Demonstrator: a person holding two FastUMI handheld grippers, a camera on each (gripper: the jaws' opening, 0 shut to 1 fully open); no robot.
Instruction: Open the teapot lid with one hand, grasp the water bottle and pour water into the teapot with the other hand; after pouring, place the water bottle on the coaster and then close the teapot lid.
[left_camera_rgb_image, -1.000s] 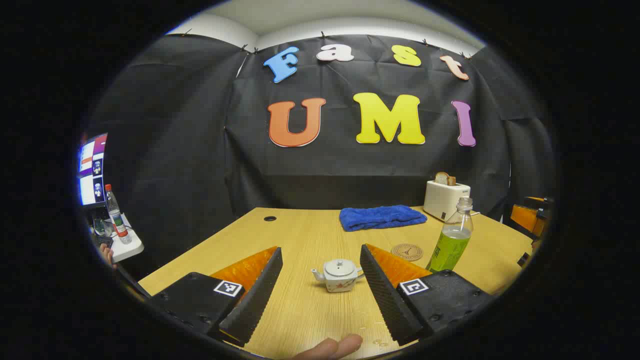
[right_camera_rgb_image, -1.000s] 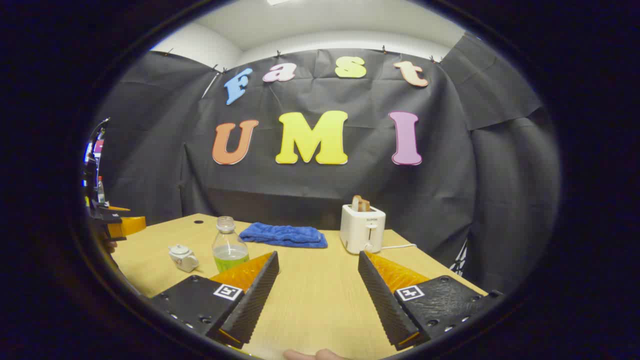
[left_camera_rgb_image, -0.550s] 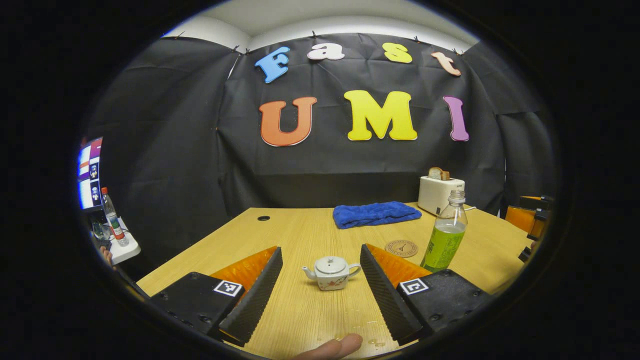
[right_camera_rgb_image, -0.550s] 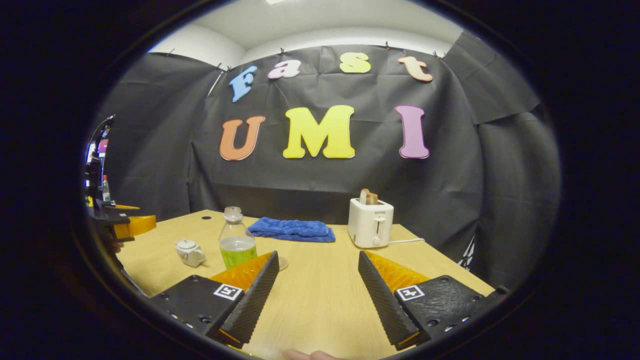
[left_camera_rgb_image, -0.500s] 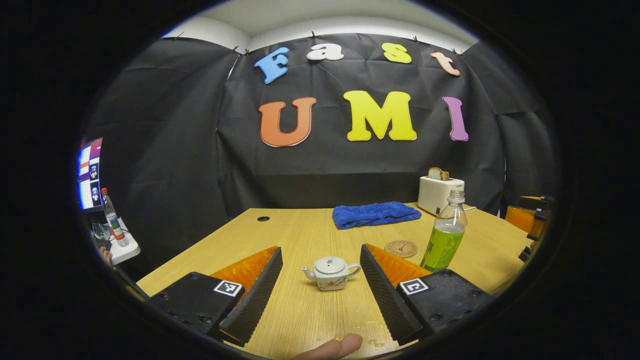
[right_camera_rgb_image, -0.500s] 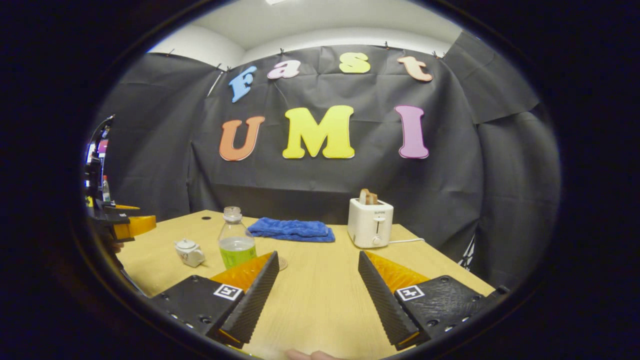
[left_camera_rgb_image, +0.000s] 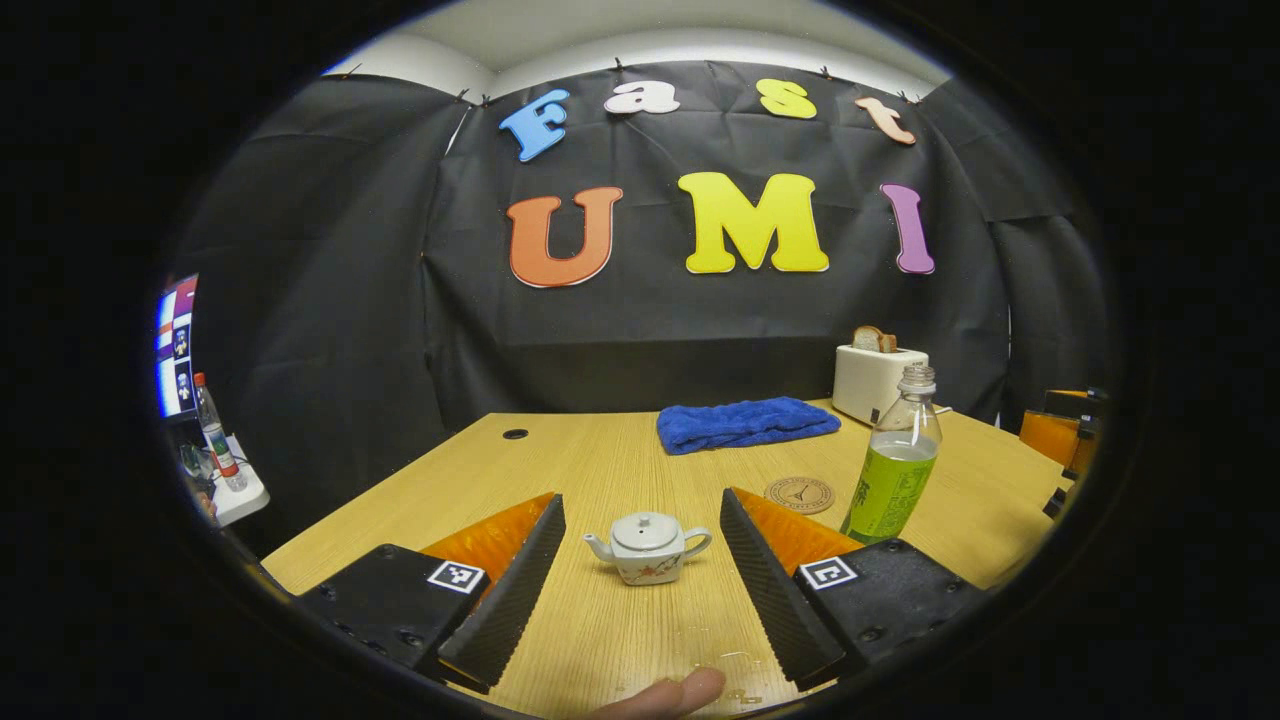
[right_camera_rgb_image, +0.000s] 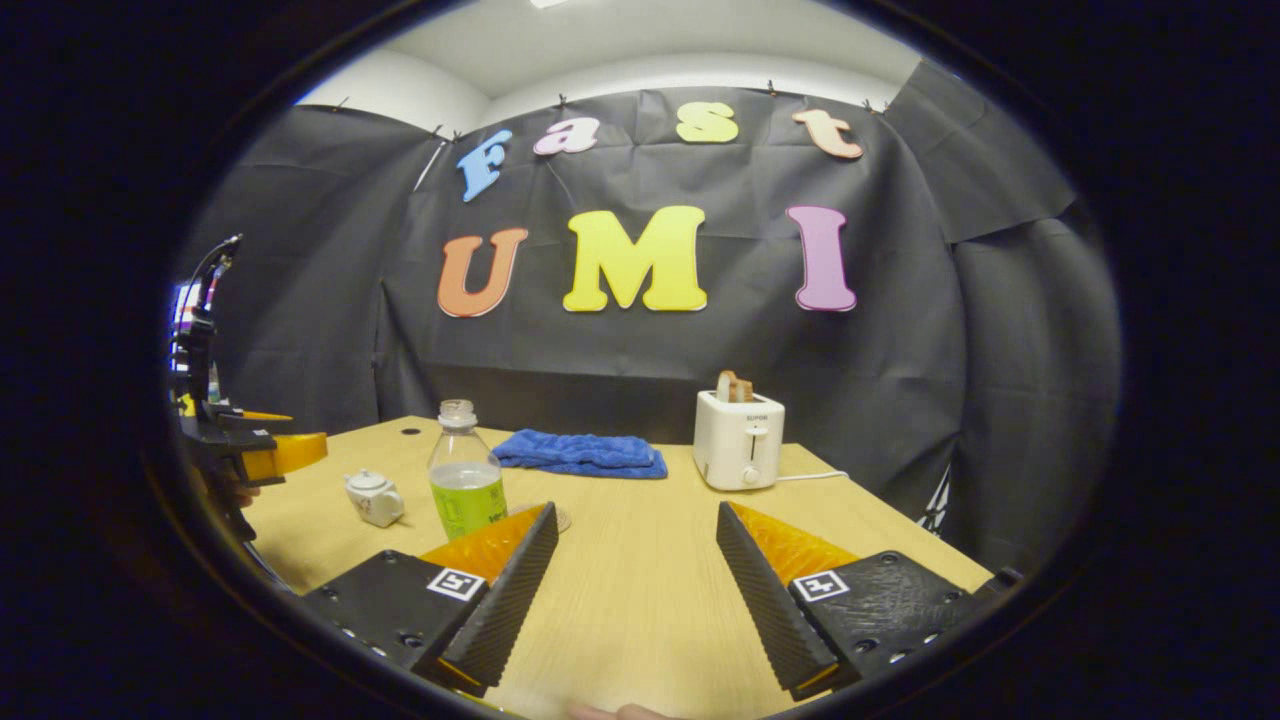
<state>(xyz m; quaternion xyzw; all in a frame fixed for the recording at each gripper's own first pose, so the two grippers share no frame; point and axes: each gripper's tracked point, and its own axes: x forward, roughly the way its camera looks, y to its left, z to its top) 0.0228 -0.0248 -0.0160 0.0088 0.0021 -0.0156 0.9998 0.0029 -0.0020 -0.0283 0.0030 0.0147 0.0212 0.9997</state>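
— What has shifted for you in the last second?

— Start with the table (left_camera_rgb_image: 610, 470): it fills more of both views than a second ago. Your left gripper (left_camera_rgb_image: 642, 590) has swung until the teapot (left_camera_rgb_image: 648, 548) sits squarely between its fingers, a little ahead of the tips; before, it lay off toward the right finger. The fingers are spread wide, gripping nothing.

— And my right?

— Your right gripper (right_camera_rgb_image: 636, 590) is likewise spread and empty. The water bottle (right_camera_rgb_image: 465, 485), uncapped, stands just beyond its left finger, nearer than before. The coaster (left_camera_rgb_image: 800, 494) lies beside the bottle.

— So?

— You look lined up for the lid (left_camera_rgb_image: 644, 531), which is on. Nothing is grasped yet.
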